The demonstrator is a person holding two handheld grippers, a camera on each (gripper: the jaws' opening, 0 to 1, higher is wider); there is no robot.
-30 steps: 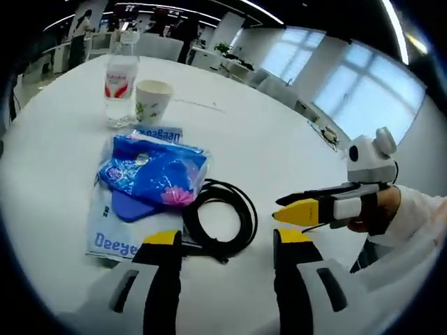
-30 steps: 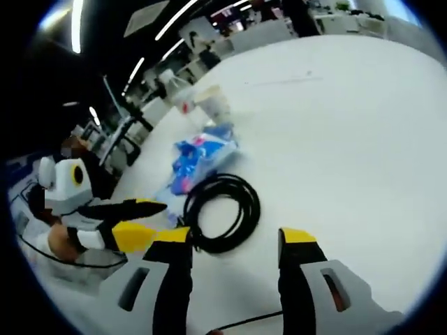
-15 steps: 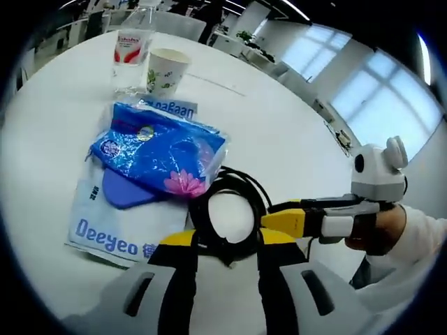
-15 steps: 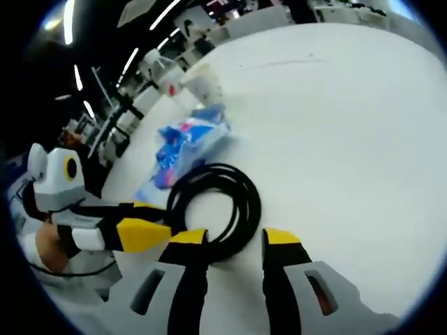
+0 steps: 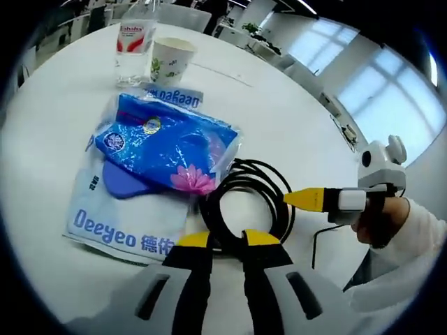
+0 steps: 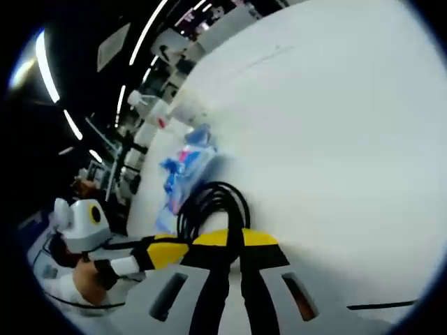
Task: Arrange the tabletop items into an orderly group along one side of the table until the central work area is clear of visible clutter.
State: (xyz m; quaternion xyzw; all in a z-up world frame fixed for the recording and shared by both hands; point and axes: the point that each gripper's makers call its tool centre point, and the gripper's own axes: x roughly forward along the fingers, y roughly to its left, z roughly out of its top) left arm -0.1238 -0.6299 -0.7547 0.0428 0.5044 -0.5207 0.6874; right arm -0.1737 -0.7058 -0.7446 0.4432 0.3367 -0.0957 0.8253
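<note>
- A coiled black rubber-sheathed cable [image 5: 248,202] lies on the round white bench [image 5: 279,118], touching the edge of a crinkled blue plastic packet with a pink flower print [image 5: 167,146]. The packet rests on a flat white plastic bag with blue lettering [image 5: 119,223].
- In the left gripper view, the left gripper [image 5: 227,241] is seen with its yellow-tipped jaws drawn nearly together over the near edge of the coil; the strands appear to be pinched between them.
- In the right gripper view, the right gripper [image 6: 234,241] is seen with its jaws pressed against the black strands, so the coil is judged to be held from the opposite side as well.
- The cable is judged to be light and limp. Its loops may spring apart or trail a loose end, so a hold across several strands at once is judged best.
- The rubber sheath is likely to grip well and is not fragile.
- A clear plastic water bottle with a red label [image 5: 133,45] and a white paper cup with a green print [image 5: 170,61] stand together at the far side, well apart from the coil.
</note>
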